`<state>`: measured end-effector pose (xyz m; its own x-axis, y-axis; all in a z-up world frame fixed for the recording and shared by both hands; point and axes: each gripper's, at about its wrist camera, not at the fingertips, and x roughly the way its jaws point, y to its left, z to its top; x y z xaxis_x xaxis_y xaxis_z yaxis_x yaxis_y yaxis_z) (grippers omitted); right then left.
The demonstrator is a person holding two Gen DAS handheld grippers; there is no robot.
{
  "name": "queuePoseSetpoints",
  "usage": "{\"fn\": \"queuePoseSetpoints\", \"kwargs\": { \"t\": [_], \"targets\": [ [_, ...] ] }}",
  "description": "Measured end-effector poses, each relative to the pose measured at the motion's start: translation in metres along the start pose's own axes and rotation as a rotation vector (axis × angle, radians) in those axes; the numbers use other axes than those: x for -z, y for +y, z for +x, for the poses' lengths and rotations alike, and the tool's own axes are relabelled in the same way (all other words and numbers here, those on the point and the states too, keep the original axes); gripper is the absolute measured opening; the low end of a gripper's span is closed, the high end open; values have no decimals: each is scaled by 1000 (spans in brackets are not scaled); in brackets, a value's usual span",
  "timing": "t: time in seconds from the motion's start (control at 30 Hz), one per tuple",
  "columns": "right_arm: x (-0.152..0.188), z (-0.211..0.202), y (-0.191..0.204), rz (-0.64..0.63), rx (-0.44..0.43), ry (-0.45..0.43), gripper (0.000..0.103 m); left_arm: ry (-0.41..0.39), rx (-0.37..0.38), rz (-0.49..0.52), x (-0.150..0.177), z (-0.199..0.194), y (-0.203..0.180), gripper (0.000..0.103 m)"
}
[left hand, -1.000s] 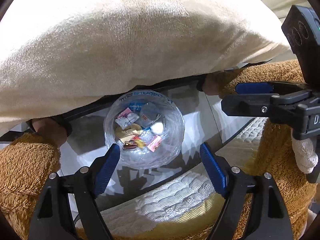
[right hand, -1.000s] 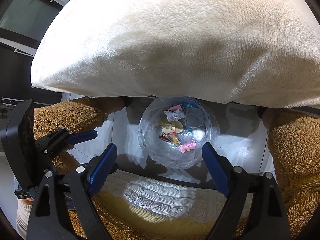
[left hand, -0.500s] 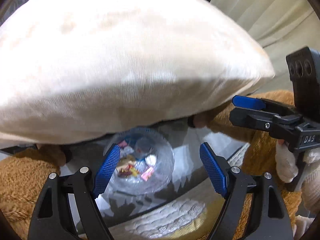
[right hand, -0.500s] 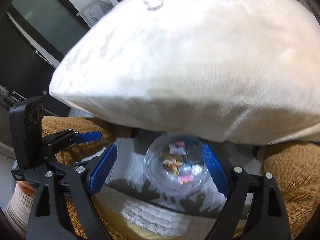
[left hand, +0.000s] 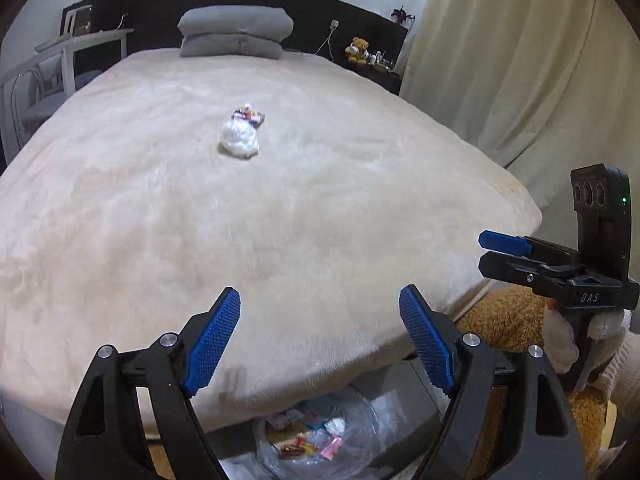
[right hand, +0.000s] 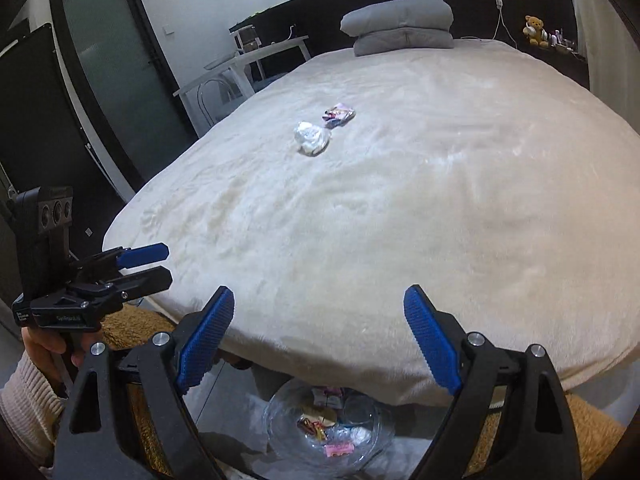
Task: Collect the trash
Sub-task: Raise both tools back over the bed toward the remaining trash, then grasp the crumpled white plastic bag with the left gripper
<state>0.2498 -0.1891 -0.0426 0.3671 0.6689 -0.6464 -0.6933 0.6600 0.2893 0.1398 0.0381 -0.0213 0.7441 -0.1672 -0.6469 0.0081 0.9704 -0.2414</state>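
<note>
A crumpled white wad (left hand: 239, 142) (right hand: 313, 139) lies in the middle of the cream bed cover (left hand: 280, 208) (right hand: 400, 200), with a small coloured wrapper (left hand: 251, 115) (right hand: 339, 114) just behind it. A clear plastic bag (left hand: 320, 440) (right hand: 328, 428) holding several wrappers sits on the floor at the bed's foot. My left gripper (left hand: 320, 334) (right hand: 146, 262) hangs open over the near bed edge, nothing between its blue pads. My right gripper (right hand: 320, 332) (left hand: 502, 250) is open too, empty, beside it on the right. Both are far from the wad.
Grey pillows (left hand: 236, 36) (right hand: 400, 26) are stacked at the dark headboard. A teddy bear (left hand: 356, 50) (right hand: 536, 30) sits on the shelf beside a curtain (left hand: 520, 60). A white table and chair (right hand: 248, 68) stand left of the bed, near a dark door (right hand: 112, 60). Brown fuzzy fabric (left hand: 504, 320) flanks the bag.
Both grippers have risen and tilted up from the bag on the floor; the bed top, wad and wrapper have come into view. The bag has slid to the bottom edge. Jaws unchanged.
</note>
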Motion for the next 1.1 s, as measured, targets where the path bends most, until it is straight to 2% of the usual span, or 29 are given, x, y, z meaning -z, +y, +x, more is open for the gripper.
{"fn": "queuePoseSetpoints", "kwargs": {
  "t": [0.23,0.47,0.57,0.97,1.07,1.1],
  "targets": [
    [-38,18,-11,-23,17,-31,86,-42,23,25,-48,14,17,80],
    [-73,39,-18,-54,34,-66,86,-52,-5,40,-78,41,31,81],
    [-85,51,-24,-50,40,-64,86,-51,-28,61,-89,56,38,87],
    [-128,86,-43,-51,38,-90,86,-25,-41,-35,-134,129,82,87],
    [-134,92,-48,-43,34,-100,96,-9,-45,-62,-139,147,92,87],
    [-135,95,-49,-42,32,-100,96,-4,-42,-71,-141,153,96,87]
  ]
}}
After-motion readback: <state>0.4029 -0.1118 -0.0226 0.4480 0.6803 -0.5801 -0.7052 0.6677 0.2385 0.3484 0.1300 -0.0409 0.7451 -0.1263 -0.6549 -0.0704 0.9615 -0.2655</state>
